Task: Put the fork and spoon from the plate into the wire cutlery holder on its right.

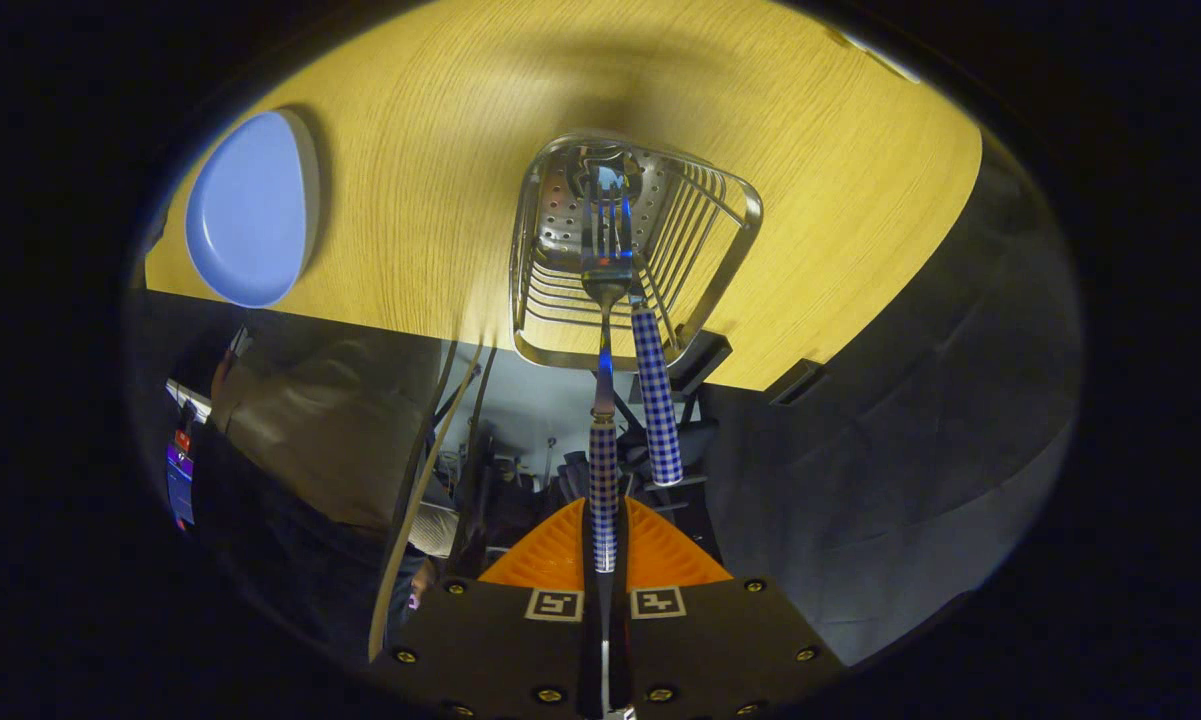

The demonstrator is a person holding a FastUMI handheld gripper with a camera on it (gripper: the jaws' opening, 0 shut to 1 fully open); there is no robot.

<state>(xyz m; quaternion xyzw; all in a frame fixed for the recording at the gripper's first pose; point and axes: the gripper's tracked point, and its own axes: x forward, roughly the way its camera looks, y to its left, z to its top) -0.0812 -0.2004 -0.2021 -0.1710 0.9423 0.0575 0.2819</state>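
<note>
Gripping the checkered-handled fork [605, 300], tool [605, 545] over wire holder [632, 250].

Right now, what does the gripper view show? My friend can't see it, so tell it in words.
The gripper has its fingers shut on a checked-handled fork, its prongs dipping into the wire cutlery holder. A second checked handle already stands in the holder beside it. The holder sits on a wooden table, with an empty blue plate off to one side.
</note>
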